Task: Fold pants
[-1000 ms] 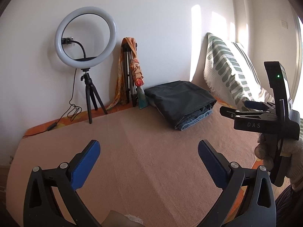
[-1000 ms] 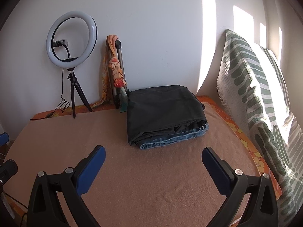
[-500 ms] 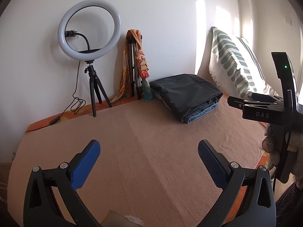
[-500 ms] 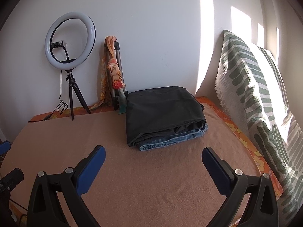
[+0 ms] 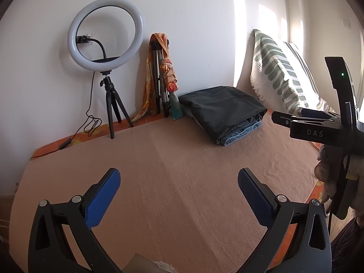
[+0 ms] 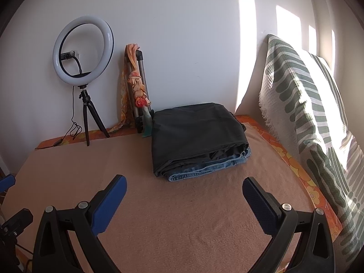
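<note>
A folded stack of pants lies at the far side of the tan blanket [image 5: 182, 182], dark pants [image 5: 221, 111] on top of blue jeans [image 5: 241, 134]. In the right wrist view the dark pants [image 6: 195, 134] cover the jeans [image 6: 209, 169] straight ahead. My left gripper [image 5: 178, 182] is open and empty above the blanket, well short of the stack. My right gripper [image 6: 184, 187] is open and empty, a little in front of the stack. The right gripper's body [image 5: 318, 132] shows at the right of the left wrist view.
A ring light on a tripod [image 5: 107, 45] stands at the back left by the wall, with its cable [image 5: 91, 125] trailing. A folded tripod with an orange cloth [image 5: 162, 79] leans on the wall. A green-striped pillow [image 6: 307, 113] lines the right side.
Both grippers have drawn back and risen slightly, so the stack looks a little farther away. Both stay open. The pants have not moved.
</note>
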